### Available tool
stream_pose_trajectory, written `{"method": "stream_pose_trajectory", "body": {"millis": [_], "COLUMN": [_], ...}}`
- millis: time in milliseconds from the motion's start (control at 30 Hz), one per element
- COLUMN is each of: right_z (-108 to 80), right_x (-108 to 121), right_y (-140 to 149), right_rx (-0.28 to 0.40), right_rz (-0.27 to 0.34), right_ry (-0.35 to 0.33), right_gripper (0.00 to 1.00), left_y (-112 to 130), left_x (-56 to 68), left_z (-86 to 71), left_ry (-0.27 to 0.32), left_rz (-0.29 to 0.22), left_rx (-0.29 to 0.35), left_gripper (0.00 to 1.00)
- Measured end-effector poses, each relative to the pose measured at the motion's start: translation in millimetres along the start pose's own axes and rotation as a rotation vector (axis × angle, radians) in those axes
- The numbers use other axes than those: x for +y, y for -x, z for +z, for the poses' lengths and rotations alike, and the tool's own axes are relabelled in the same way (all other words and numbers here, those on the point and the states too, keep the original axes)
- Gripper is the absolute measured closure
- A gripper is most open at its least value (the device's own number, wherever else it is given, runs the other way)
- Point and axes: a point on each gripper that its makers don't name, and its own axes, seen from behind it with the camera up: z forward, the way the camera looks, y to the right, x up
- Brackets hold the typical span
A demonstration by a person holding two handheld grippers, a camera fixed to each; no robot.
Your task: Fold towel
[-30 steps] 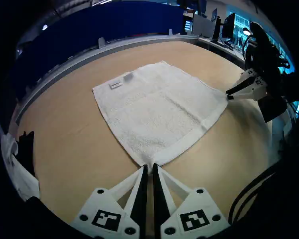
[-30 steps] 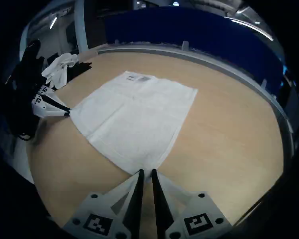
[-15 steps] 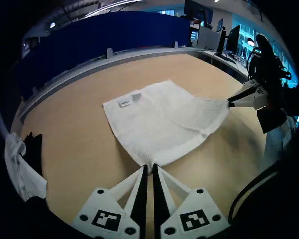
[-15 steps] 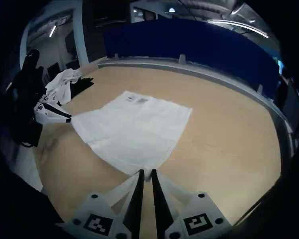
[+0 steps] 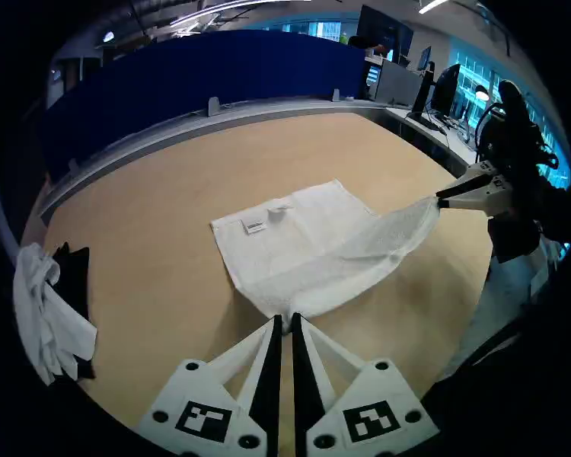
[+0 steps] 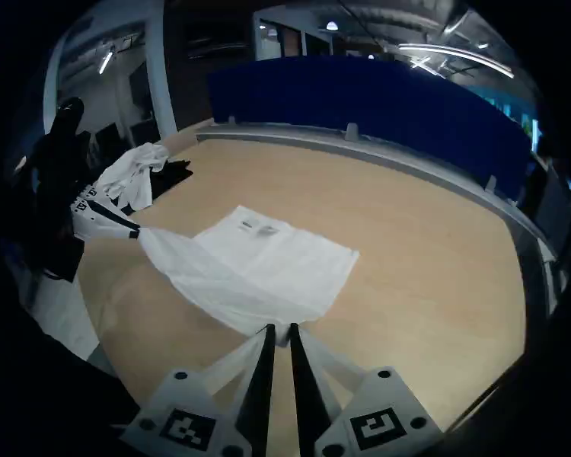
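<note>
A white towel [image 5: 301, 244] lies on the wooden table [image 5: 156, 213], its near edge lifted and its far part, with a small label [image 5: 252, 225], flat. My left gripper [image 5: 285, 320] is shut on one near corner. In the left gripper view the right gripper [image 5: 440, 202] pinches the other near corner at the right, held by a dark-gloved hand. In the right gripper view the towel [image 6: 278, 263] sags between my right gripper [image 6: 279, 329], shut on its corner, and the left gripper [image 6: 135, 232] at the left.
A heap of white and black cloth [image 5: 49, 316] lies near the table's edge; the same cloth heap [image 6: 141, 171] appears behind the left gripper in the right gripper view. A blue partition [image 5: 202, 68] lines the far side. Desks with monitors [image 5: 430, 72] stand beyond.
Both grippers have risen with the towel's near corners. The near edge has come off the table and hangs between them; the far part stays flat.
</note>
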Motion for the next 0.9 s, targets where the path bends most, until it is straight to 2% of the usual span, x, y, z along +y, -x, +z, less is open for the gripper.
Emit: {"method": "stream_pose_trajectory", "body": {"millis": [267, 467, 600, 733, 900], "right_z": [3.0, 15.8, 31.6, 52.3, 79.0], "right_x": [7, 22, 35, 50, 67], "right_y": [-1, -21, -35, -48, -56], "right_rx": [-0.003, 0.01, 0.015, 0.017, 0.008], "right_rz": [0.023, 0.001, -0.003, 0.003, 0.015], "right_ry": [0.017, 0.036, 0.043, 0.052, 0.062], "right_gripper": [0.86, 0.86, 0.86, 0.86, 0.86], "left_y": [-1, -21, -31, -39, -44], "left_x": [3.7, -8.0, -19.1, -32.1, -49.3], "left_z": [1.5, 9.2, 20.9, 39.4, 67.6], "left_ry": [-0.006, -0.014, -0.014, -0.011, -0.016], "left_rz": [-0.042, -0.069, -0.099, -0.122, -0.111], "left_rx": [-0.008, 0.0, -0.013, -0.032, -0.065], "left_gripper": [0.91, 0.91, 0.91, 0.91, 0.91]}}
